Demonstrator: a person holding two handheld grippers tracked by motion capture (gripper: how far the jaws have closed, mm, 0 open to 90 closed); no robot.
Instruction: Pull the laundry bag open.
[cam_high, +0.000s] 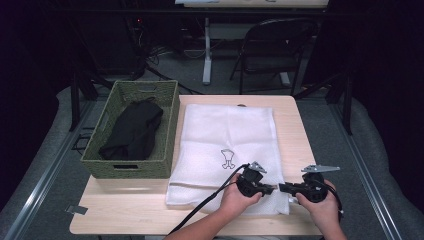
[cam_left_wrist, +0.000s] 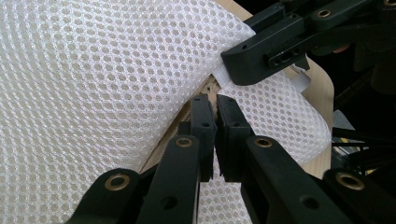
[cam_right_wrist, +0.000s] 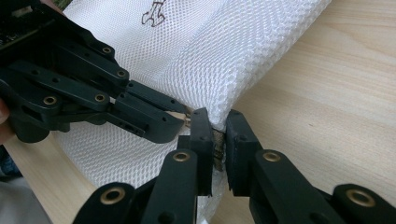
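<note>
A white mesh bag (cam_high: 225, 135) with a small dark print lies flat on the wooden table (cam_high: 125, 205). Both grippers meet tip to tip at its near right corner. My left gripper (cam_high: 272, 189) (cam_left_wrist: 215, 100) is shut, with a small tan tab at the bag's edge pinched between its tips. Facing it, my right gripper (cam_high: 281, 188) (cam_right_wrist: 217, 119) is shut on the mesh corner (cam_right_wrist: 219, 107) right beside that tab. In the right gripper view the left gripper (cam_right_wrist: 180, 123) comes in from the left. In the left gripper view the right gripper (cam_left_wrist: 229, 70) reaches in from the upper right.
A green woven basket (cam_high: 170, 100) stands on the table's left side against the bag, with a black garment (cam_high: 132, 130) inside. Bare wood lies in front of the basket and to the right of the bag. A folding chair (cam_high: 275, 45) stands beyond the table.
</note>
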